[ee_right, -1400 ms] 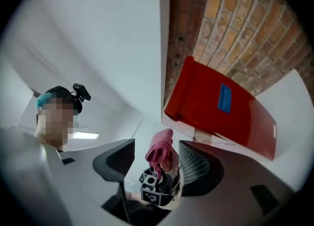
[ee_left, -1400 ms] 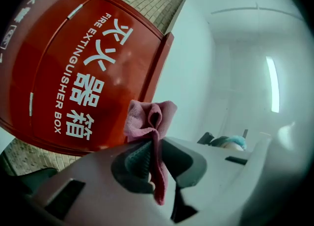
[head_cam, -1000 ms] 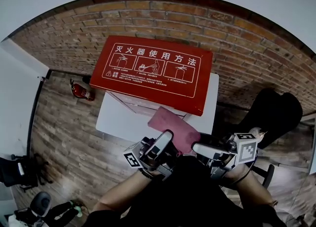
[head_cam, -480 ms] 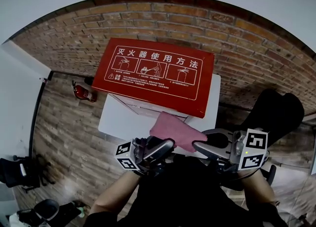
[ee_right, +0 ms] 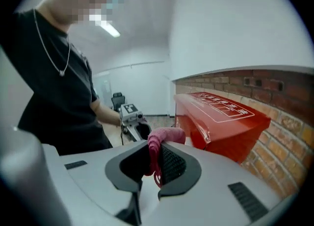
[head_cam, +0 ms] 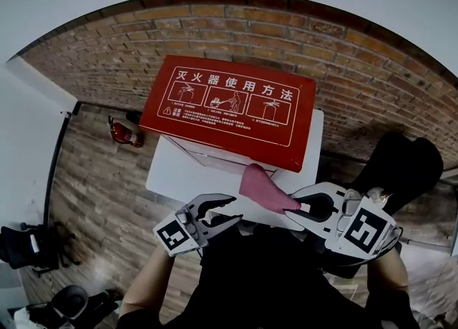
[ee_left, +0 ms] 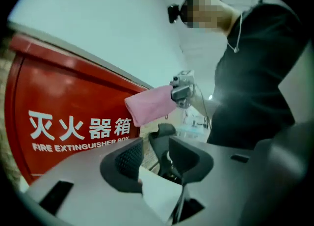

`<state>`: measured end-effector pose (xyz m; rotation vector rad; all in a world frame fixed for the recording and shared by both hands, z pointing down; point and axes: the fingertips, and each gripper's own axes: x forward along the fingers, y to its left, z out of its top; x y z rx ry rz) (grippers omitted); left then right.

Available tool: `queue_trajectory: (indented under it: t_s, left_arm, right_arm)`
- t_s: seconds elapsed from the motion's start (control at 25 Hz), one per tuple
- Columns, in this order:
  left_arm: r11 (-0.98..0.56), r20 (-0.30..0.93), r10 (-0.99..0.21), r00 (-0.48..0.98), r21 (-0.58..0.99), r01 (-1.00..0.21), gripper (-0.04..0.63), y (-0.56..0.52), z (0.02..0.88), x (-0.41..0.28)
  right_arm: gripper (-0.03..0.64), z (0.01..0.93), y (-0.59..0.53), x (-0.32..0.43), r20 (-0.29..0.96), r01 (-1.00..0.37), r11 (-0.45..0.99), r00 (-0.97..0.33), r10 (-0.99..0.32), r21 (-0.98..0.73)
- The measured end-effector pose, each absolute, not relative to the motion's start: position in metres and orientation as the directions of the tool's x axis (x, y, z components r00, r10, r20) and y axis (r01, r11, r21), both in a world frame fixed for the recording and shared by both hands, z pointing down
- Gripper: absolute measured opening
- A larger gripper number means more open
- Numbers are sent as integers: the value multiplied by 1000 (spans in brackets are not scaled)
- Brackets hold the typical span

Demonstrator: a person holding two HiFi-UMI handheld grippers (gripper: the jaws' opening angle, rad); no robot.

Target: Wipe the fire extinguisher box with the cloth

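Now our right gripper (head_cam: 289,207) has just clamped the pink cloth (head_cam: 262,187) at five o'clock of the fire extinguisher box (head_cam: 229,106); our left gripper (head_cam: 235,208), jaws just opened, is empty, so wiping comes next.

The box front (ee_left: 73,95) reads "FIRE EXTINGUISHER BOX", its lid (head_cam: 230,129) "灭火器使用方法".

On white platform (head_cam: 174,175): fire extinguisher box (head_cam: 229,106)

Brick wall (head_cam: 236,31), white plinth (head_cam: 172,174) (small extinguisher (head_cam: 122,133) beside)
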<state>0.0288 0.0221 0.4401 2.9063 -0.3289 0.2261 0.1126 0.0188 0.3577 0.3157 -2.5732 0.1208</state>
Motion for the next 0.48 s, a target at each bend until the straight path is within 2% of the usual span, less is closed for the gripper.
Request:
queue_trajectory:
  t_s: [0.12, 0.24, 0.32, 0.48]
  left_arm:
    - [-962, 302, -271, 914, -102, -252, 166, 18, 428, 15]
    - [-926, 410, -325, 853, -323, -197, 178, 12, 405, 13]
    - [-914, 451, -297, 842, -388, -115, 193, 12, 392, 23]
    - [-913, 558, -173, 812, -400, 81, 215, 18, 393, 47]
  right_arm:
    - [57, 369, 20, 112, 630, -190, 976, -747, -213, 104]
    - [57, 381, 25, 108, 703, -126, 976, -678, -217, 179]
    - [57, 386, 29, 102, 726, -87, 975, -655, -210, 203]
    - [57, 385, 36, 88, 745, -22, 971, -638, -197, 238]
